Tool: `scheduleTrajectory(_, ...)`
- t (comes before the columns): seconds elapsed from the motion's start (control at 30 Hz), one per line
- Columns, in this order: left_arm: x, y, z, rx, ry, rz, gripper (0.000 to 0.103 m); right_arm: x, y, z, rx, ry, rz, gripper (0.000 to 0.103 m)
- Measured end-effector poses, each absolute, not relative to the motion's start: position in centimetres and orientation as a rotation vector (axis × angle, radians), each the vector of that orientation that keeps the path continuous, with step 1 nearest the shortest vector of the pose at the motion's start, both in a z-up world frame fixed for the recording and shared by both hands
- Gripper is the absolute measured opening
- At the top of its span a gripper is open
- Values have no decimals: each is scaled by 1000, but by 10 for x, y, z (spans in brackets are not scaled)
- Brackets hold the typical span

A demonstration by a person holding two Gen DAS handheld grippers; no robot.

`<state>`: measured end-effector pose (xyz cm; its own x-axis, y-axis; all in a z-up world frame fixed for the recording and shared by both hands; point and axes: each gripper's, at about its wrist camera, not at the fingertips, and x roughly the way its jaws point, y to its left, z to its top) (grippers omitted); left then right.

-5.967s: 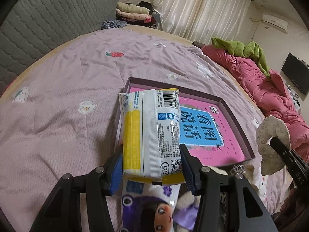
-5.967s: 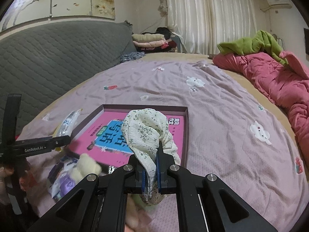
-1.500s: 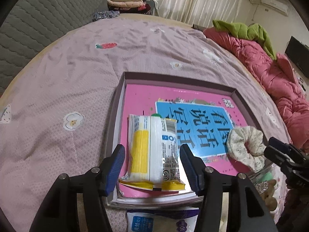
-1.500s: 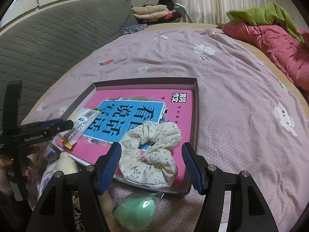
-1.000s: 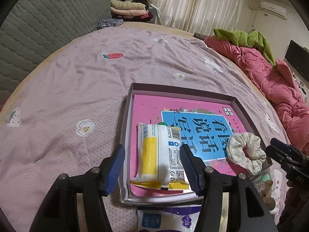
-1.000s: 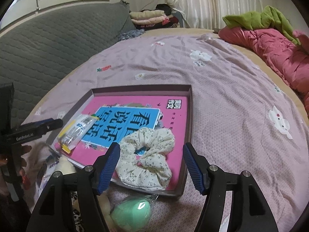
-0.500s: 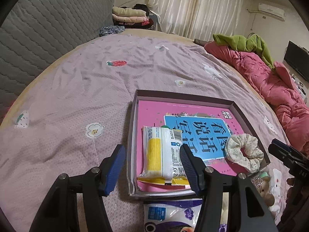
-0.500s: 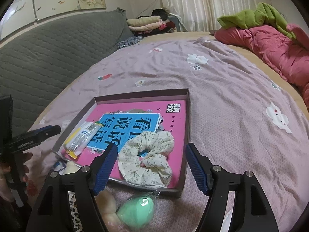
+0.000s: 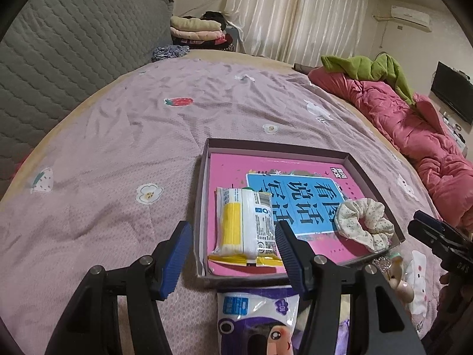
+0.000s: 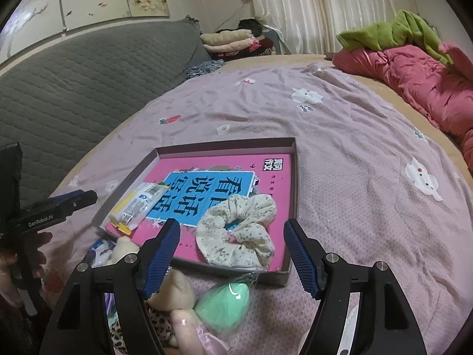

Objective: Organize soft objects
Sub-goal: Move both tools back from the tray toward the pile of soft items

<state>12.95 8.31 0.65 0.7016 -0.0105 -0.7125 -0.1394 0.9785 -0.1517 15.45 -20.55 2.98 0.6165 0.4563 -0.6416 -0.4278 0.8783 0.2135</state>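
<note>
Nearest the cameras, a purple-printed tissue pack (image 9: 254,310), a plush toy (image 10: 174,298) and a mint-green sponge egg (image 10: 223,303) lay on the bed (image 9: 118,148) just outside the near wall of the box (image 9: 198,207), probably waiting their turn to be sorted. Over them hung both tools. The left tool (image 9: 232,259) stood spread with nothing between its pads, and the right tool (image 10: 232,256) stood spread wider, also empty.

Past the near wall, the yellow-and-white packet (image 9: 244,224) lay flat in the box's left part on the pink book (image 10: 236,174), and the floral scrunchie (image 10: 238,233) lay in the near right corner. Keeping them to separate sides likely left the middle free for the rest.

Six seconds earlier the left tool had pinched the packet upright above the box and the right tool had squeezed the scrunchie. Both things had since been set down and let go. Over the last second and a half both tools had drawn back, so the box looked smaller and farther, and more of the lilac sheet and the red quilt (image 10: 414,82) beyond showed.
</note>
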Motion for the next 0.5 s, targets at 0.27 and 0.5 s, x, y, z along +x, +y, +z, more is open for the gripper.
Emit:
scheduleTrajectory(0.27, 116, 75, 10, -192, 789, 75, 59, 132, -204, 42, 15, 690, 506, 74)
scheduleTrajectory(0.5, 105, 78, 14, -202, 783, 83, 59, 111, -194, 50, -48, 636, 508, 74)
